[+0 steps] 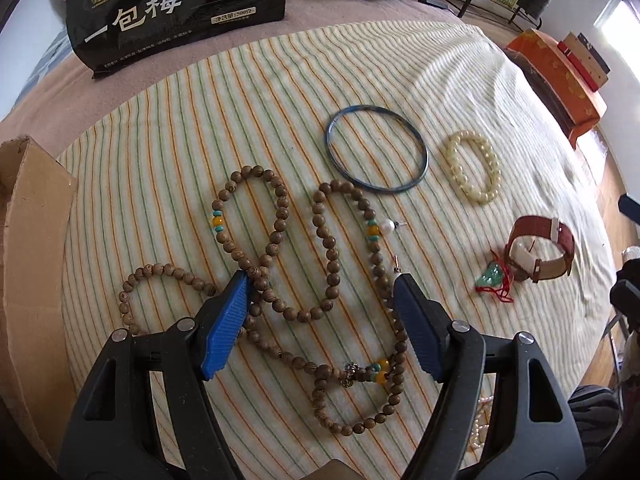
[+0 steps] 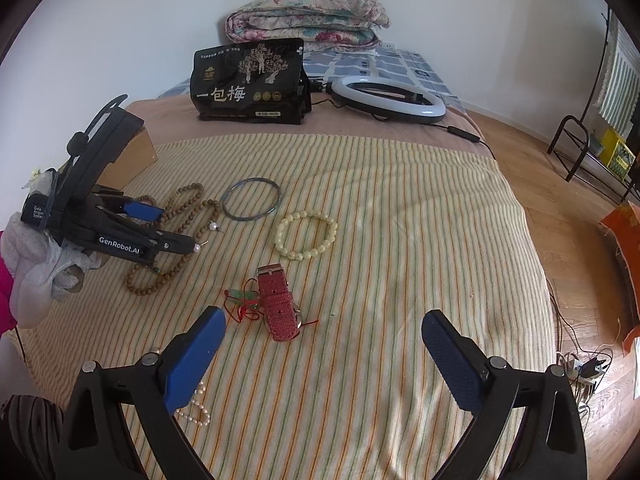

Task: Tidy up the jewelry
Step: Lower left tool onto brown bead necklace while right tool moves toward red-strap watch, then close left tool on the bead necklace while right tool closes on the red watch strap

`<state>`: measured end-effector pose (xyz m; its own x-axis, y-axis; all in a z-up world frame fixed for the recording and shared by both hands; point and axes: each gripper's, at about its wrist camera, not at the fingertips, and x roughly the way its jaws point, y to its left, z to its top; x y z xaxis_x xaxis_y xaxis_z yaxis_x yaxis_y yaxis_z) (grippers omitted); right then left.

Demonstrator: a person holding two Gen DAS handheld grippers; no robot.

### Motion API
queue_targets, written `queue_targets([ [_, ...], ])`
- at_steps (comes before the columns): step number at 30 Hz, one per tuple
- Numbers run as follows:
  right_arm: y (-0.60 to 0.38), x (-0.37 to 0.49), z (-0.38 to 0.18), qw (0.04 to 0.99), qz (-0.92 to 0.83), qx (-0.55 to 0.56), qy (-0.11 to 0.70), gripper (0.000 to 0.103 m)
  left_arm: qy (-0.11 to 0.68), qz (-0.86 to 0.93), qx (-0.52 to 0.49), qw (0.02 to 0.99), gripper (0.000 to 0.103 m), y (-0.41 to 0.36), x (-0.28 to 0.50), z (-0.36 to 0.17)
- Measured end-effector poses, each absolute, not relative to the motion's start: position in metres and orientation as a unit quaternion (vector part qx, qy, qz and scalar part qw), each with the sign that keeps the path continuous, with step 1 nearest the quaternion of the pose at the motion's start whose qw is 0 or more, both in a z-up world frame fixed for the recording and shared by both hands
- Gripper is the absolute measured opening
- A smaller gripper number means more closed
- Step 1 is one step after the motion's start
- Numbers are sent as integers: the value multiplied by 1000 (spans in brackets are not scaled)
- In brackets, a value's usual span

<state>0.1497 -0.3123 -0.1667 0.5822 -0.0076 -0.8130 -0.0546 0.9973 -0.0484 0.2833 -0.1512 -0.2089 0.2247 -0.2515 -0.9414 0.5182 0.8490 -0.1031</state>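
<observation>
The black bag point(image 2: 249, 83) at the upper middle of the right wrist view carries large white characters "一包梅". The side of the left gripper point(image 2: 182, 227) reads "GenRobot.AI", with a small label behind it, of which only "Data" can be made out.

In the left wrist view the long string of wooden beads point(image 1: 320, 236) lies in loops across the centre of the striped cloth point(image 1: 168, 152), its length running from the lower middle of the frame toward the upper left. The left gripper point(image 1: 322, 284) stands released over it, jaws apart, pads straddling the loops; its left pad lies against a crossing of beads.

A blue bangle point(image 1: 377, 148) lies flat above and right of the beads, a cream bead bracelet point(image 1: 472, 166) further right, and a red watch point(image 1: 540, 250) at right.

The right gripper point(image 2: 322, 326) hangs wide open and empty at the lower frame, the watch just beyond its left finger.
</observation>
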Motion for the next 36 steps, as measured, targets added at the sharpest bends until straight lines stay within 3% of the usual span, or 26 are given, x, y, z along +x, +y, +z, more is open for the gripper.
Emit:
queue_targets([
  [9, -293, 165, -176, 879, 25, -82, 468, 89, 558, -230, 160, 781, 75, -166, 262, -214],
  [12, -290, 172, -179, 874, 28, -91, 476, 81, 557, -225, 166, 782, 74, -164, 262, -213],
  [17, -284, 180, -186, 866, 28, -114, 485, 69, 554, -221, 164, 785, 57, -162, 262, -213],
  [21, -283, 184, -193, 859, 31, -116, 497, 57, 553, -211, 139, 794, 33, -148, 263, -210],
  [25, -282, 186, -199, 855, 39, -109, 505, 36, 557, -194, 77, 804, 11, -126, 267, -211],
  [29, -283, 187, -199, 856, 52, -92, 506, 19, 556, -188, 32, 809, 11, -112, 266, -209],
  [36, -290, 177, -181, 870, 54, -65, 487, 19, 537, -187, -4, 822, 11, -95, 253, -185],
])
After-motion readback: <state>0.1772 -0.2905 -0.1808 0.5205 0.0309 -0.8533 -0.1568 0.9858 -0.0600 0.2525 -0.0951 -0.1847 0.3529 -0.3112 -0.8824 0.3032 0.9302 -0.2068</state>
